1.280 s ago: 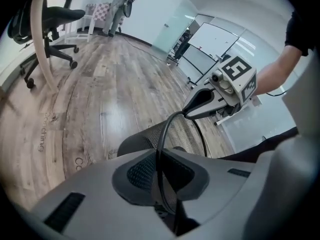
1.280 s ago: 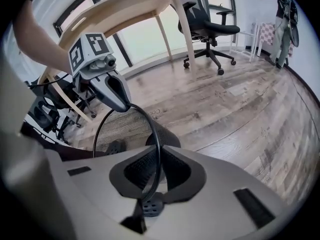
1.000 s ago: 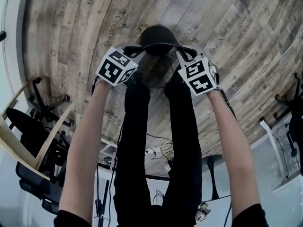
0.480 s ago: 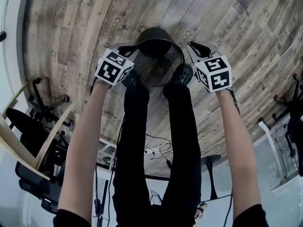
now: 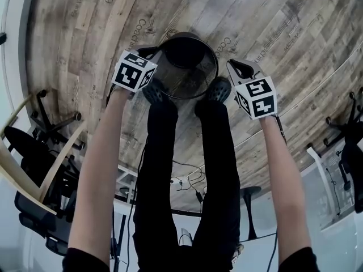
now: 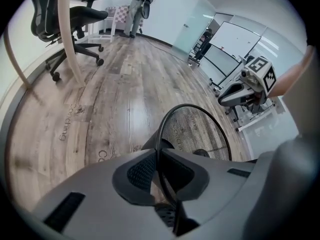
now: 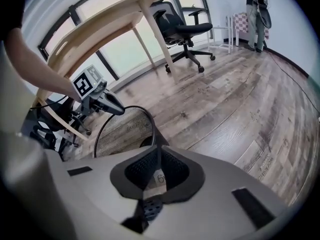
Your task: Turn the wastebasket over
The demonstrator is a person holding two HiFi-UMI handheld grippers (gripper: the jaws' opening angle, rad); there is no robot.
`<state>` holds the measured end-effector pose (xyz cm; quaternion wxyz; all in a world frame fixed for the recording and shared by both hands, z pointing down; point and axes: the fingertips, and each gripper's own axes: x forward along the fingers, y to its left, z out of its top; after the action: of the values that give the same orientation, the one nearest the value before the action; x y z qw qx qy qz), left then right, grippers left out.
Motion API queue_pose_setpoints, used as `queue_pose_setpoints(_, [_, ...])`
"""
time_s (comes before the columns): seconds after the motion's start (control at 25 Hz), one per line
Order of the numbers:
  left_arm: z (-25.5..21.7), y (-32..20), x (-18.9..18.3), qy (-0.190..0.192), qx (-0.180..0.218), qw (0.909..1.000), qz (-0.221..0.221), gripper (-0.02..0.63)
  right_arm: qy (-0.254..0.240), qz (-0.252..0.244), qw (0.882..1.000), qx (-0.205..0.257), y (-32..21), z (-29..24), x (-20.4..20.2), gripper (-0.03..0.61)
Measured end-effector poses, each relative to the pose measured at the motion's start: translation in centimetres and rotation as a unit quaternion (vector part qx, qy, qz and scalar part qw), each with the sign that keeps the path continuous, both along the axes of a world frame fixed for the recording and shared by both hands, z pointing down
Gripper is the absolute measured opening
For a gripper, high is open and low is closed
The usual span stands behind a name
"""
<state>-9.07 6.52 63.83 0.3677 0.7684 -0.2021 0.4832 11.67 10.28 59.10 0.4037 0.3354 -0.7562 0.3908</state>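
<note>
The black mesh wastebasket (image 5: 190,78) stands on the wood floor just ahead of the person's shoes, its open mouth facing up at the head camera. My left gripper (image 5: 153,51) is shut on the basket's left rim; in the left gripper view the rim wire (image 6: 161,134) runs straight into the left gripper (image 6: 159,156). My right gripper (image 5: 237,67) hangs a little to the right of the basket, apart from the rim. Its jaws are closing with nothing between them. In the right gripper view the right gripper (image 7: 159,151) has the basket (image 7: 122,129) just beyond it on the left.
The person's shoes (image 5: 219,87) flank the basket's near side. Office chairs (image 7: 180,26) and a wooden table (image 7: 100,29) stand on the left in the head view. A whiteboard (image 6: 225,54) and a distant person (image 6: 136,6) are further off. Cables lie behind the feet.
The right gripper has let go of the rim and drifted right. The basket, held by the left gripper, has swung from tilted base-up to mouth-up, and the left gripper shifted left.
</note>
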Motion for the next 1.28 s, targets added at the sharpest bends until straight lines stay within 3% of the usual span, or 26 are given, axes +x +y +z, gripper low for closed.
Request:
queue_pose_setpoints(0.52, [-1.4, -0.4, -1.2, -0.015, 0.030, 0.9994, -0.006, 0.060, -0.002, -0.010, 1.000, -0.001, 0.8, -2.8, -2.0, 0.044])
queue_pose_setpoints(0.92, [-10.6, -0.5, -1.4, 0.003, 0.071, 0.9972, -0.025, 0.050, -0.009, -0.023, 1.000, 0.011, 0.9, -10.0, -2.5, 0.044])
queue_pose_setpoints(1.28, [-22.6, 0.3, 1.4, 0.097, 0.102, 0.9890, -0.047, 0.026, -0.041, -0.006, 0.997, 0.058, 0.0, -20.1, -4.2, 0.041])
